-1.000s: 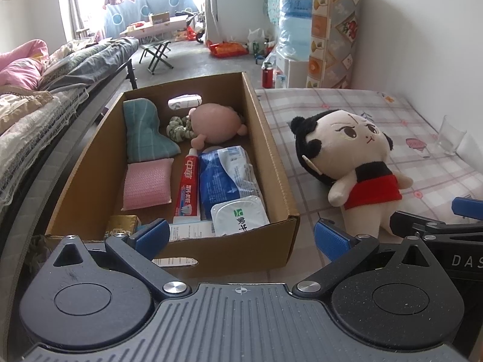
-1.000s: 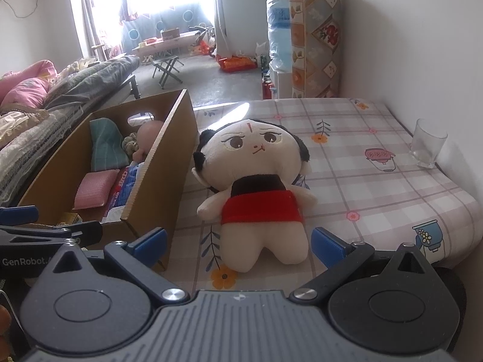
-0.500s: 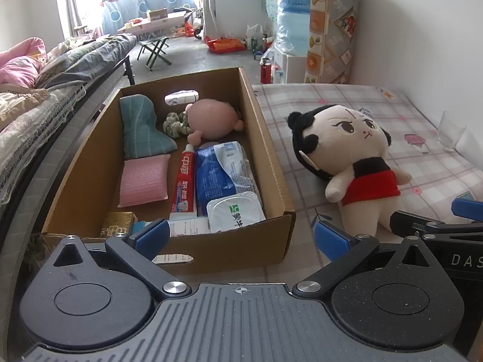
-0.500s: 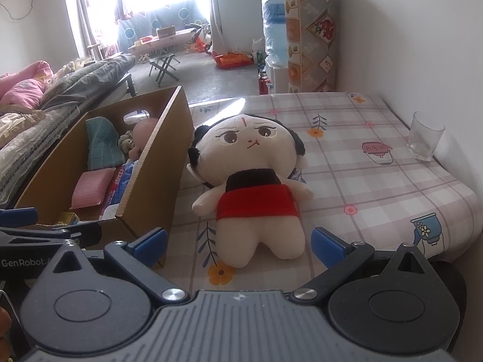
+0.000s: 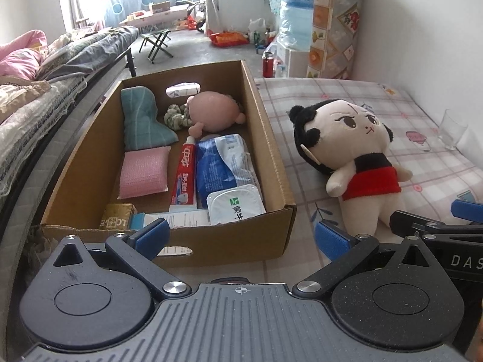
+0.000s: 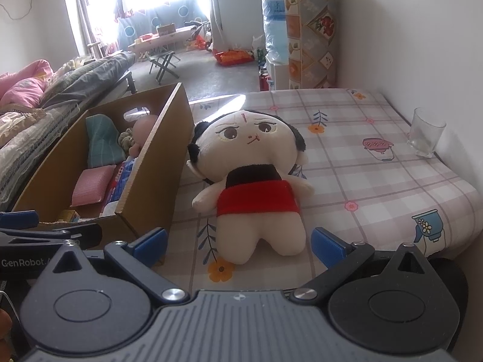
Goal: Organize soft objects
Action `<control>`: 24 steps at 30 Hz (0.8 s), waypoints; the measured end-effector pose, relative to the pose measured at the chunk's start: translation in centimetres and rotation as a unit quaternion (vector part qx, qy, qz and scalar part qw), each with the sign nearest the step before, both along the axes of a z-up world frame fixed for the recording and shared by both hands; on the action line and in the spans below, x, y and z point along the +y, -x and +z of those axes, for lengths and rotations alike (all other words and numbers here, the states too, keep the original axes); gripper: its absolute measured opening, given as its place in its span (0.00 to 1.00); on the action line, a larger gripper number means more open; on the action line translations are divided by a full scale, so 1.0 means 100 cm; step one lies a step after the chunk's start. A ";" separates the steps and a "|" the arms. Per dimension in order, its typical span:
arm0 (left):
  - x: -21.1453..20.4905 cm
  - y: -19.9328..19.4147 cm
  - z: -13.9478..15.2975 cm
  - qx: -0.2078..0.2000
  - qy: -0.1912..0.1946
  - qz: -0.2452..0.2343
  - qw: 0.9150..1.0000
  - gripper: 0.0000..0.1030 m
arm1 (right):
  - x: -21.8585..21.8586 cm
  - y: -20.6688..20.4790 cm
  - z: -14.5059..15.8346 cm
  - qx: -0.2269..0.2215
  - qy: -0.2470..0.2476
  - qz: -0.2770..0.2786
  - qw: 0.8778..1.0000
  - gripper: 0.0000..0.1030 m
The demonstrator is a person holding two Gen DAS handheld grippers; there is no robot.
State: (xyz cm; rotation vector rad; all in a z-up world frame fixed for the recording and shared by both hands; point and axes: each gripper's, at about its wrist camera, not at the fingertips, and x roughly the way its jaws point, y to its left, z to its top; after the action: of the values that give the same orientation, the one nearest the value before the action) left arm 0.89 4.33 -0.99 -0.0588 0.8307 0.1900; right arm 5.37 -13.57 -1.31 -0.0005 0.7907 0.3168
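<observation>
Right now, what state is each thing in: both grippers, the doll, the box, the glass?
left gripper: open, holding nothing
right gripper: open, holding nothing, the doll's feet between its fingers
plush doll: lying face up on the bed, outside the box
cardboard box: open-topped, holding items
pink plush: inside the box
glass: upright, looks empty

The plush doll is cream with black hair and a red skirt. It lies on a pink-checked, flower-printed sheet. The brown cardboard box holds a pink sponge and a teal striped cloth.
</observation>
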 end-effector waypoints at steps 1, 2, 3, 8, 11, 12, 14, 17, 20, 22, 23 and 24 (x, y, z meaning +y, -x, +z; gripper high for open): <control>0.000 0.000 0.000 0.000 0.000 0.001 1.000 1.00 | 0.000 0.000 0.000 0.000 0.000 0.001 1.000 1.00; 0.001 0.001 0.000 0.001 -0.001 0.002 1.000 1.00 | 0.001 0.000 0.000 0.000 0.000 0.001 1.000 1.00; 0.001 0.001 0.000 0.001 -0.001 0.002 1.000 1.00 | 0.001 0.000 -0.001 0.001 0.000 0.002 1.000 1.00; 0.003 0.004 0.001 0.002 -0.002 0.009 1.000 1.00 | 0.004 0.003 -0.001 0.001 -0.002 0.007 1.000 1.00; 0.004 0.006 0.002 0.001 -0.003 0.013 1.000 1.00 | 0.005 0.005 0.000 0.000 -0.003 0.009 1.000 1.00; 0.004 0.007 0.003 0.001 -0.003 0.015 1.000 1.00 | 0.005 0.005 0.000 0.000 -0.003 0.010 1.000 1.00; 0.004 0.009 0.003 0.001 -0.003 0.017 1.000 1.00 | 0.005 0.006 0.001 0.000 -0.004 0.012 1.000 1.00; 0.004 0.011 0.003 0.002 -0.005 0.019 1.000 1.00 | 0.005 0.007 0.001 0.001 -0.007 0.014 1.000 1.00; 0.004 0.013 0.003 0.003 -0.005 0.021 1.000 1.00 | 0.005 0.008 0.002 0.001 -0.008 0.016 1.000 1.00; 0.005 0.014 0.004 0.003 -0.004 0.021 1.000 1.00 | 0.004 0.009 0.002 0.000 -0.009 0.016 1.000 1.00; 0.004 0.014 0.004 0.003 -0.005 0.021 1.000 1.00 | 0.004 0.009 0.002 0.001 -0.010 0.016 1.000 1.00; 0.004 0.014 0.004 0.003 -0.005 0.021 1.000 1.00 | 0.003 0.010 0.002 0.001 -0.011 0.016 1.000 1.00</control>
State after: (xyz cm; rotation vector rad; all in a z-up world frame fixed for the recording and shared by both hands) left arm -0.55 4.77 -0.63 -0.0656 0.8339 0.2332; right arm 4.41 -13.28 -1.10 0.0074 0.7895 0.3557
